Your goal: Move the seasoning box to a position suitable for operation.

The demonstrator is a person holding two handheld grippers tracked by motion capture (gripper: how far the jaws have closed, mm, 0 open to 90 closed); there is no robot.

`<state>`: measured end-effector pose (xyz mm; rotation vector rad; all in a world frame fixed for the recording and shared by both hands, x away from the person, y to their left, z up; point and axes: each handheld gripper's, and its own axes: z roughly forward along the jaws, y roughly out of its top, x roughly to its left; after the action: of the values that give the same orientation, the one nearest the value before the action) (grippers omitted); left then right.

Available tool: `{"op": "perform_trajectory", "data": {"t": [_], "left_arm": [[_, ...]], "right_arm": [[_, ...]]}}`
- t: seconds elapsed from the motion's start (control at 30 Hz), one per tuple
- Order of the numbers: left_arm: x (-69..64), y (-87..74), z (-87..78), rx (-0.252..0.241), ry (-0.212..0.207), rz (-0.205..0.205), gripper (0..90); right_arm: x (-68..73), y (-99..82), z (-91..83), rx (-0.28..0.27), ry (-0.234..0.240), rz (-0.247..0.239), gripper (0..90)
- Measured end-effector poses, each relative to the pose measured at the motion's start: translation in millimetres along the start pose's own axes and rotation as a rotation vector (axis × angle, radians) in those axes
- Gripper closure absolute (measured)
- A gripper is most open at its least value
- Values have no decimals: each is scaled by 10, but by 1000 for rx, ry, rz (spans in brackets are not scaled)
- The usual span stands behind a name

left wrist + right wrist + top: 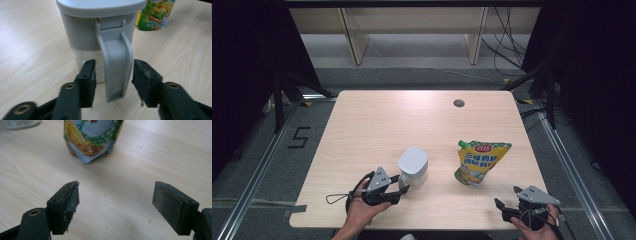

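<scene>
A pale wooden rectangular surface (377,120) is carrying a grey lidded plastic jug with a clear lower body (413,167), which is standing upright in the near-left half, its long axis vertical and its grey strap handle (116,67) pointing toward the near edge and the person. The left hand-held gripper (401,189) is lying level just in front of the jug, close to the near edge of the surface, with its jaws standing on either side of the handle; in the left gripper view a visible gap is showing between each black pad and the handle, so the jaws are parted and pressing on nothing. A yellow and green printed stand-up pouch with a green cap (480,161) is sitting to the right of the jug, well apart from it, its capped top tilting toward the left. The right hand-held gripper (507,207) is resting at the near-right corner, jaws wide apart and holding nothing, facing the pouch across bare wood. The far half of the surface is offering open room, apart from a small round cable hole (458,103) near the far edge.
</scene>
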<state>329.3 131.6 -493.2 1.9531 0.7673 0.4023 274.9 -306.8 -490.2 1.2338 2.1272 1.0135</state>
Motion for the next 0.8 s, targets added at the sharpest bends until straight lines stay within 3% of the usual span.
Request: {"op": "perform_trajectory", "data": {"t": [0.1,0.13,0.17,0.2,0.23,0.27,0.33,0.4,0.43,0.5,0.53,0.57,0.6,0.73,0.77,0.8], "left_arm": [[21,9,-13,-13,-7,2,628],[37,10,-33,-12,9,22,628],[57,9,-44,-18,13,31,656],[73,2,-59,-24,18,5,671],[73,2,-59,-24,18,5,672],[121,0,-80,-28,32,11,673],[135,-2,-77,-32,31,10,669],[139,-1,-69,-30,43,-32,666],[146,5,-60,-34,47,-17,671],[161,15,-39,-41,36,-18,672],[179,18,-35,-36,38,-25,672],[218,21,-30,-32,36,-25,673],[237,24,-31,-29,41,-10,675],[282,23,-34,-28,31,6,677],[289,25,-38,-23,37,13,677],[289,25,-38,-23,37,13,677]], "right_arm": [[24,-1,-4,7,-1,26,224],[20,-1,-5,6,-3,22,224],[33,-4,-4,13,6,52,224],[-9,-2,10,1,9,11,224],[-9,-2,10,1,9,11,224],[22,-3,-1,10,5,47,223],[12,-4,4,4,3,34,223],[-5,-1,6,12,9,8,223],[-4,-2,11,-4,1,6,223],[30,-3,-1,15,4,54,224],[30,-3,-1,15,4,54,224],[-7,-3,9,4,7,15,223],[22,-6,2,9,1,46,223],[24,-5,4,9,2,43,224],[-9,-1,10,-2,1,3,224],[-9,-1,10,-2,1,3,224]]}}
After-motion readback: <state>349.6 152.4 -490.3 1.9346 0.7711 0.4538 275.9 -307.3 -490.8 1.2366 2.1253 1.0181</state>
